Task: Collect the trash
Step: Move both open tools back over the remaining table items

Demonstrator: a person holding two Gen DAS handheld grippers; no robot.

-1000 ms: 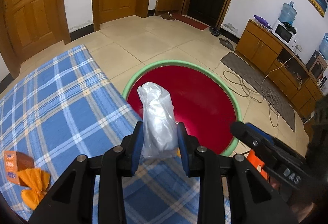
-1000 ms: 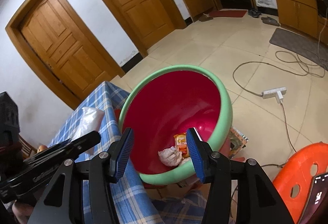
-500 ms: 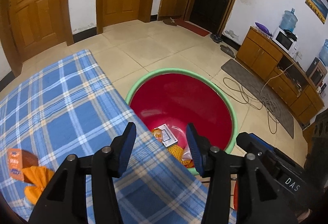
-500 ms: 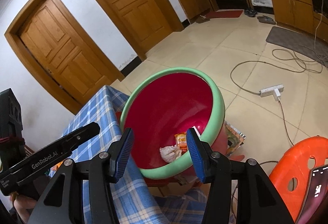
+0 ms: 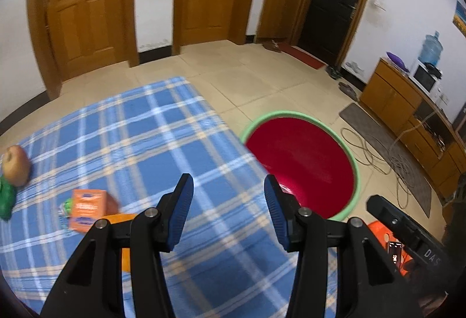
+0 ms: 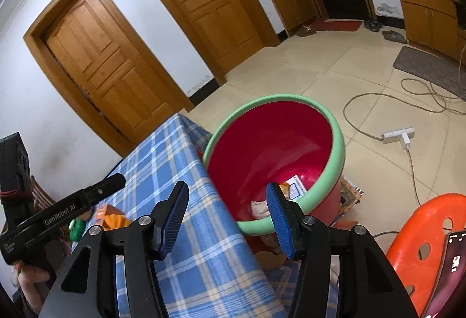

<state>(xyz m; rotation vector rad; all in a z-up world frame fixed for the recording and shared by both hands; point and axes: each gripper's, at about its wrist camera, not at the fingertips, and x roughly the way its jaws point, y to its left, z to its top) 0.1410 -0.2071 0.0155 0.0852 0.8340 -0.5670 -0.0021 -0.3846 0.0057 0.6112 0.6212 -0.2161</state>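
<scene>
**Both tools empty, trash lying in the basin**

The left tool hangs over the checked blue cloth on the surface, jaws parted with nothing between them; they have just been opening, and only cloth shows in the gap; its view is blurred. The right tool sits above the surface's near corner, jaws likewise apart and bare, the basin's rim showing beyond its right finger.

The basin, red inside with a green rim, stands on the floor just beside the surface's edge; at its bottom lie a crumpled white wad, an orange wrapper and a white printed card, close together; the left view shows the basin partly hidden by the surface's edge.

On the cloth, left of the left tool, an orange box rests near an orange scrap that is partly hidden behind the tool's arm; further left, at the picture's edge, a brownish round fruit lies touching something green. An orange plastic chair stands at the right, a phone lying on it.
</scene>
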